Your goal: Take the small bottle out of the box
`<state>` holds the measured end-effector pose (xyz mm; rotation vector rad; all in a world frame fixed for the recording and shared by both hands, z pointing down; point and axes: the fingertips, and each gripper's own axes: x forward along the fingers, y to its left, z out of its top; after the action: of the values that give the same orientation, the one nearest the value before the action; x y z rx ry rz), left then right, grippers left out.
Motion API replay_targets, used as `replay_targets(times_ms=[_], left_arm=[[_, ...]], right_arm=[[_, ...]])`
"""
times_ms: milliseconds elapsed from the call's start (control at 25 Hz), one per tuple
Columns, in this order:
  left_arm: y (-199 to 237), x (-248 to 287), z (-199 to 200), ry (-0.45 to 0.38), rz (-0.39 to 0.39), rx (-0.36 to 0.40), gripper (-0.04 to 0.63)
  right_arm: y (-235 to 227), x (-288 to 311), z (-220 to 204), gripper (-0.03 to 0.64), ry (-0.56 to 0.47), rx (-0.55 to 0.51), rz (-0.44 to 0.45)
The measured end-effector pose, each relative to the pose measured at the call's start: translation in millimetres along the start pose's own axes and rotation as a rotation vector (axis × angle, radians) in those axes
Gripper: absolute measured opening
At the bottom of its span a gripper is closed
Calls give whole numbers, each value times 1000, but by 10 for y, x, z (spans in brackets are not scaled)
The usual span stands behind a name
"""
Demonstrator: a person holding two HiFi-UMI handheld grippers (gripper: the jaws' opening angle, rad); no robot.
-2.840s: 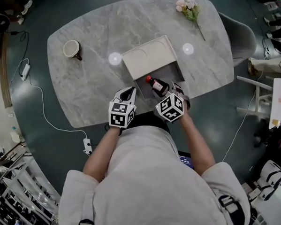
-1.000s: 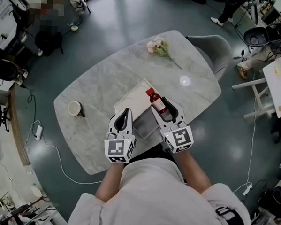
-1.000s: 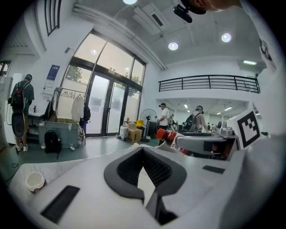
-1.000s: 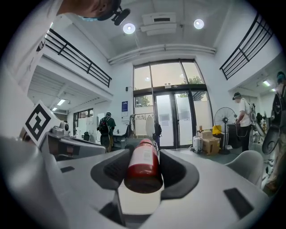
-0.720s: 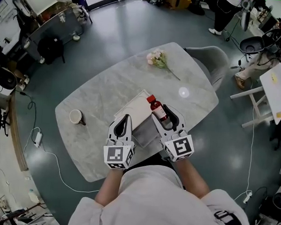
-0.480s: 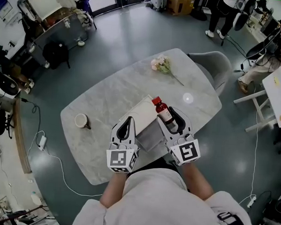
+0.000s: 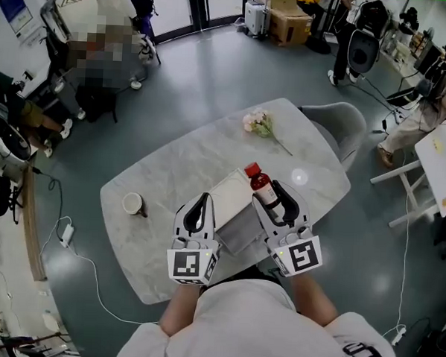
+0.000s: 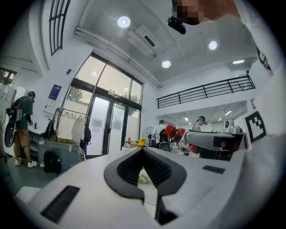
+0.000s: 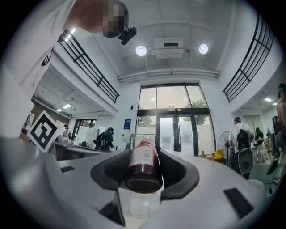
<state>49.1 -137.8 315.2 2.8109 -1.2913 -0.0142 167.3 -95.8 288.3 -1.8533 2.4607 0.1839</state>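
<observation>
Small bottle (image 7: 262,185) is now raised over the right side of the box (image 7: 239,228), up from the box's opening where it lay earlier. The right gripper (image 7: 270,197) clamps its body, red cap pointing away. It holds dark red liquid, and the print on its white label is too small to read. The left gripper (image 7: 200,203), jaws closed on nothing, stays at the box's near left edge.

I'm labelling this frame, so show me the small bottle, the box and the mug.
small bottle (image 7: 262,186): head view, dark body below the red cap.
box (image 7: 240,229): head view, bare grey inside.
mug (image 7: 133,204): head view, its open top.
</observation>
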Motion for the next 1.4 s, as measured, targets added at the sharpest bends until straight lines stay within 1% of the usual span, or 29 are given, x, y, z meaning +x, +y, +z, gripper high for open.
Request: replay_targets(times_ms=[240, 560, 840, 1080, 1400], left_arm=[[-20, -49, 81, -28, 13, 16, 21], [-9, -124, 103, -27, -1, 6, 21], [30, -144, 77, -33, 6, 14, 21], [-22, -140, 69, -20, -10, 11, 21], [-82, -123, 90, -18, -24, 8, 21]], right_arm=[[-38, -54, 138, 221, -33, -19, -6], [12, -53, 244, 221, -48, -30, -22], [69, -34, 202, 221, -39, -29, -9], [68, -44, 246, 221, -45, -44, -9], [61, -52, 241, 221, -32, -32, -7]])
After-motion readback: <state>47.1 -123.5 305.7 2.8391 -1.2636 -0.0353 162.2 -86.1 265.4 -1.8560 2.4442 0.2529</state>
